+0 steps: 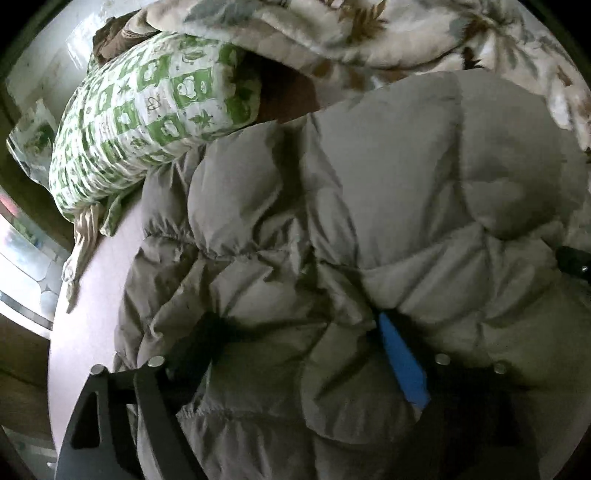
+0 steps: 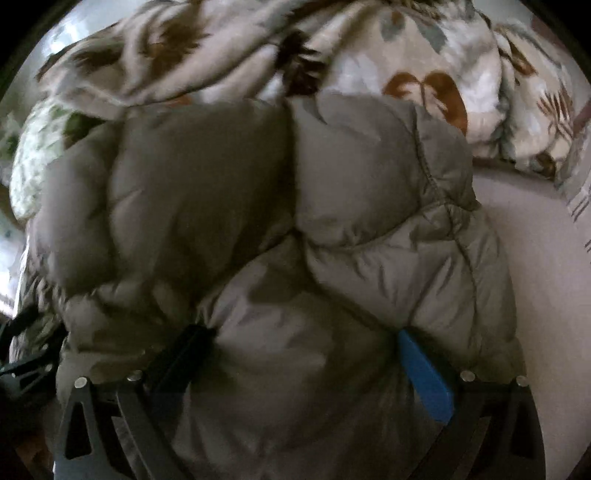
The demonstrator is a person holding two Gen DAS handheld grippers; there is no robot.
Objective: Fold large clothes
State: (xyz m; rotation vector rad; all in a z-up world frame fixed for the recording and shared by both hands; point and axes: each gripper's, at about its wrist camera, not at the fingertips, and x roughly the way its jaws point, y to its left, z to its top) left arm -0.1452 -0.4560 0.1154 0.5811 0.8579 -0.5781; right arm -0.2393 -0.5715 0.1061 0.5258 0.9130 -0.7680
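A grey quilted puffer jacket [image 1: 388, 192] lies bunched on a pale bed sheet [image 1: 92, 295] and fills both views; it shows in the right wrist view [image 2: 258, 206] too. My left gripper [image 1: 299, 332] has its jaws wide apart, and a thick fold of the jacket bulges between the black finger and the blue-padded finger [image 1: 402, 362]. My right gripper [image 2: 303, 343] stands the same way, with jacket padding filling the gap between its black finger and blue pad [image 2: 424, 376]. The fingertips are sunk in the fabric. The other gripper's black frame shows at the left edge of the right wrist view [image 2: 22, 354].
A green-and-white patterned pillow [image 1: 147, 114] lies at the far left beyond the jacket. A cream floral duvet [image 1: 369, 33] is heaped along the back, and it shows in the right wrist view [image 2: 406, 70]. Bare sheet [image 2: 535, 277] shows right of the jacket. The bed edge runs down the left.
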